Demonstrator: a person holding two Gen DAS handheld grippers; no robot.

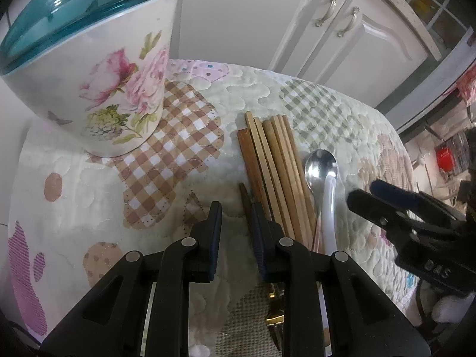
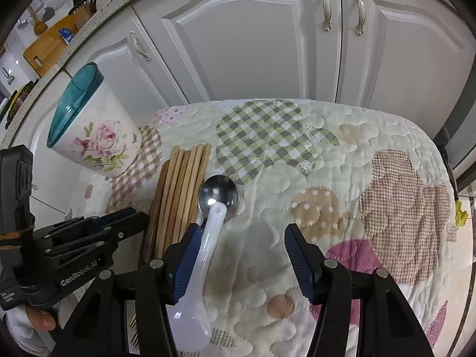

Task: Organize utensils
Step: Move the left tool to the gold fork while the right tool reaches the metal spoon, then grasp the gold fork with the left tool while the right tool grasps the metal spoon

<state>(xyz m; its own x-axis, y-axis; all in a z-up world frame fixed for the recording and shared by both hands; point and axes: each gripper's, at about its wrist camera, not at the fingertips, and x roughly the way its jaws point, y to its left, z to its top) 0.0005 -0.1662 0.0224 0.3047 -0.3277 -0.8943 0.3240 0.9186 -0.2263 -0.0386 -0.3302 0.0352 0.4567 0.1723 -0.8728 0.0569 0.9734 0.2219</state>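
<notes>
A floral utensil holder (image 1: 113, 89) with a teal rim stands on the quilted cloth at the far left; it also shows in the right wrist view (image 2: 95, 139). A bundle of wooden chopsticks (image 1: 276, 166) lies flat beside a metal spoon (image 1: 319, 163) and a white plastic spoon (image 2: 205, 255). My left gripper (image 1: 236, 211) is open, low over the near ends of the chopsticks, its right finger beside them. My right gripper (image 2: 241, 238) is open and empty, its left finger beside the white spoon's handle. The right gripper shows in the left view (image 1: 369, 193).
The quilted patchwork cloth (image 2: 342, 178) covers the table. White cabinet doors (image 2: 253, 44) stand behind it. A gold-coloured utensil (image 1: 275, 312) lies under the left gripper. A counter with a cutting board (image 2: 47, 44) sits at the far left.
</notes>
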